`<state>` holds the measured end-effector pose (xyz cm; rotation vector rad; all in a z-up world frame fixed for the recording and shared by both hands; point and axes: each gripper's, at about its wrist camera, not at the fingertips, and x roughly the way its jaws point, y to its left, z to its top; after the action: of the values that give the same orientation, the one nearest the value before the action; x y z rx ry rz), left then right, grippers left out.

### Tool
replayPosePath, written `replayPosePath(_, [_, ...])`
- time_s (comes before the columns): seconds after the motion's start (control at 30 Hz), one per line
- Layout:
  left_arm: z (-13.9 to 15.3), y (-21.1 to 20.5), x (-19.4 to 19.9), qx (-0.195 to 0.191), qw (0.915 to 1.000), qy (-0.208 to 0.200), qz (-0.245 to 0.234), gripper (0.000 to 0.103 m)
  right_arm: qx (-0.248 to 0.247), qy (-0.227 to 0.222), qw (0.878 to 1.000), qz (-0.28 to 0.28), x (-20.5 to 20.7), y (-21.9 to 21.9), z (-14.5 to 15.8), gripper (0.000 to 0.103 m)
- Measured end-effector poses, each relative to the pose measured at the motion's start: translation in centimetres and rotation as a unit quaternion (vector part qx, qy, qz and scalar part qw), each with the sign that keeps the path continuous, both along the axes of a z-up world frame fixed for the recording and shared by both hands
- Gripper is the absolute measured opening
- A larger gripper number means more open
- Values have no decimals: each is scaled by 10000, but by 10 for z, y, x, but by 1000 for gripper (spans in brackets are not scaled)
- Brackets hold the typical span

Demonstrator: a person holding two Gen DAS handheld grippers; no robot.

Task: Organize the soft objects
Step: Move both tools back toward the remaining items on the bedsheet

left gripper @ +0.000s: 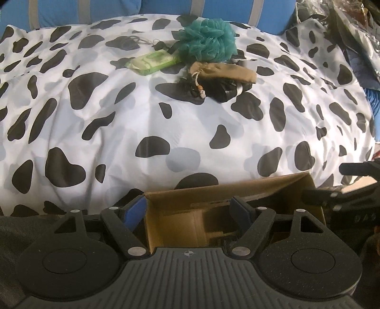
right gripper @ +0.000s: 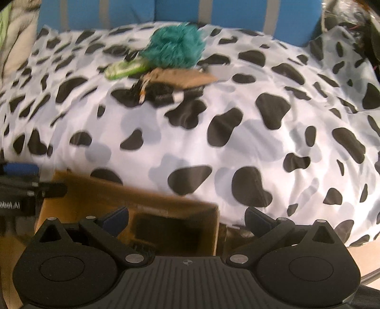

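Note:
A teal mesh bath pouf lies at the far side of the cow-print bedspread. Beside it are a green wipes pack, a tan drawstring pouch and a black bundle. An open cardboard box sits at the near edge. My left gripper hangs open over the box's left wall, nothing between its fingers. My right gripper stands open over the box's right corner, also holding nothing.
Blue cushions with grey stripes line the back of the bed. Dark bags and clutter pile at the far right. Each gripper shows in the other's view: the right gripper and the left gripper.

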<state>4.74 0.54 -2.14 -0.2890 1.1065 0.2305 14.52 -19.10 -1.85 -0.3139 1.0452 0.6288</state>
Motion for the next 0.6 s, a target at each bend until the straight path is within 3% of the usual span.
replayPosePath(0.13, [3, 0, 3, 121, 9999, -51, -94, 77, 239, -117, 9994, -212, 6, -6, 8, 103])
replayPosePath(0.3, [12, 1, 7, 43, 9986, -438, -304, 77, 449, -281, 9979, -375, 14, -10, 16, 103])
replayPosePath(0.6, [23, 5, 26, 120, 9943, -975, -410, 77, 426, -549, 9966, -434, 45, -7, 15, 103])
